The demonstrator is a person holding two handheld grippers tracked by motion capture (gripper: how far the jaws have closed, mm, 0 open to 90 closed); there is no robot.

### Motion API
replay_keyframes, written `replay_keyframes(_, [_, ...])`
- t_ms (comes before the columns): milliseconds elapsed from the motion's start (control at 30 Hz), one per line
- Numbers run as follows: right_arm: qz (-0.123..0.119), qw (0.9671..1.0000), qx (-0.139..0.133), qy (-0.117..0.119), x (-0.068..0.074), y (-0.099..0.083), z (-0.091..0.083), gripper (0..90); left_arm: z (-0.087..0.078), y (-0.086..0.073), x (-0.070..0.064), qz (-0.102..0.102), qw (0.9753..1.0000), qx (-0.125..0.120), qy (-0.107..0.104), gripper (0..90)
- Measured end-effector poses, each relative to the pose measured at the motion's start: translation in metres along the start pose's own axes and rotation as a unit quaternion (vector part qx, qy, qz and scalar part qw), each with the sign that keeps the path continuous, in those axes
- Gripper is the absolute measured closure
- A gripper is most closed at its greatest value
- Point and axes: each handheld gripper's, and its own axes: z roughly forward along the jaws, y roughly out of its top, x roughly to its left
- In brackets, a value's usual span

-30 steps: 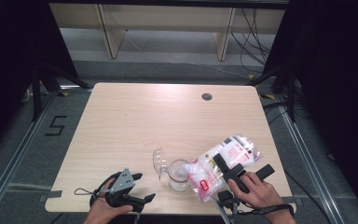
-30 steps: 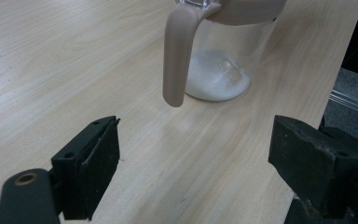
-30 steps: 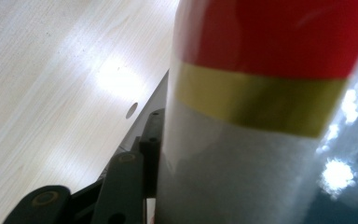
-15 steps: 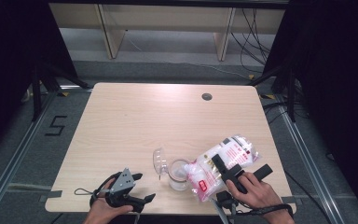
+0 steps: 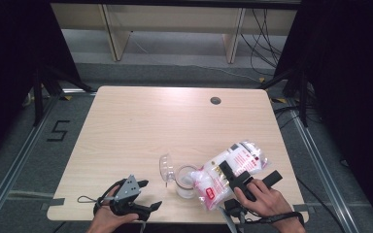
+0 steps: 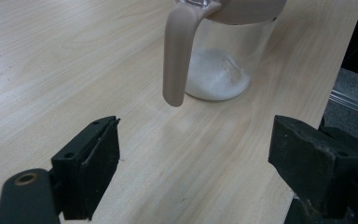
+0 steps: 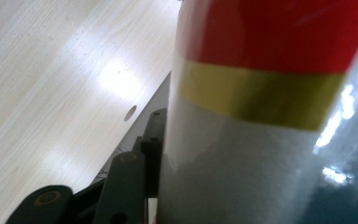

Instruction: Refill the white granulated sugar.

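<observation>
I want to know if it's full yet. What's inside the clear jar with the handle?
The clear jar holds a low heap of white powder on its bottom, under the tipped bag that the right gripper holds. The jar's top part is hidden.

bag (image 5: pixel 228 170) tilted over jar (image 5: pixel 187 180), white powder inside

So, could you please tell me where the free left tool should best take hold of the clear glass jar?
Probably by the beige handle of the clear glass jar, coming level from the left tool side. The handle hangs clear of the wall, facing the open jaws, while the plastic bag leans over the opposite side.
</observation>
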Motion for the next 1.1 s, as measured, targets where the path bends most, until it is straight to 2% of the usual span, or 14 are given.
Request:
replay_keyframes(200, [0.001, 1.0, 0.0, 0.001, 0.0001, -0.0006, -0.0005, 62.5, 0.0007, 0.0, 0.0004, -0.003, 1.0, 0.0, -0.008, 15.9])
replay_keyframes(233, [0.001, 1.0, 0.0, 0.0, 0.0, -0.0006, 0.0, 62.6, 0.0013, 0.0001, 0.001, 0.009, 0.9999, -0.007, -0.001, 15.9])
replay_keyframes(300, [0.001, 1.0, -0.001, 0.001, 0.0002, -0.0006, 0.0002, 62.6, 0.0008, -0.0001, 0.0011, 0.0, 1.0, 0.003, -0.007, 15.9])
replay_keyframes(333, [0.001, 1.0, -0.002, 0.001, 0.0003, -0.0005, 0.0006, 62.6, 0.0009, 0.0003, 0.0022, 0.012, 0.9999, 0.001, -0.006, 15.9])
replay_keyframes(400, [0.001, 1.0, -0.005, 0.005, 0.0006, -0.0002, 0.0014, 62.7, 0.0013, -0.0003, 0.0005, -0.003, 1.0, 0.001, -0.008, 15.9])
replay_keyframes(433, [-0.004, 1.0, -0.006, 0.003, 0.0, 0.0, 0.0019, 62.7, 0.0007, -0.0001, 0.0012, 0.002, 1.0, 0.003, -0.006, 15.9])
replay_keyframes(500, [-0.002, 1.0, -0.006, 0.003, 0.0004, 0.0004, 0.0019, 62.7, 0.0017, -0.0005, -0.0006, -0.008, 0.9999, -0.008, -0.001, 15.9])
replay_keyframes(633, [-0.002, 1.0, -0.006, 0.003, -0.0008, 0.0, 0.0021, 62.9, 0.0013, -0.0004, 0.0009, 0.0, 1.0, 0.003, -0.006, 15.9])
replay_keyframes(733, [-0.003, 1.0, -0.007, 0.001, -0.0017, -0.0003, 0.0019, 62.9, 0.0017, -0.0003, -0.0002, -0.005, 0.9999, -0.002, -0.009, 15.9])
replay_keyframes(833, [-0.004, 1.0, -0.006, 0.001, -0.0018, -0.0003, 0.0013, 62.9, 0.0009, -0.0003, 0.0011, 0.0, 1.0, 0.002, -0.006, 15.9])
replay_keyframes(867, [-0.004, 1.0, -0.006, 0.002, -0.0018, -0.0005, 0.0013, 62.9, 0.0009, 0.0002, 0.0023, 0.014, 0.9999, 0.001, -0.006, 15.9])
replay_keyframes(900, [-0.001, 1.0, -0.007, 0.002, -0.0013, -0.0005, 0.0013, 63.0, 0.0015, -0.0006, 0.0002, -0.003, 1.0, -0.001, -0.006, 15.9])
replay_keyframes(1000, [-0.007, 1.0, -0.006, 0.002, -0.0024, -0.0001, 0.002, 63.0, 0.0013, -0.0002, 0.0007, -0.001, 1.0, 0.002, -0.007, 15.9])
replay_keyframes(1100, [-0.001, 1.0, -0.009, 0.003, -0.0019, 0.0008, 0.0024, 63.0, 0.0007, -0.0002, 0.0013, 0.0, 1.0, 0.003, -0.005, 15.9])
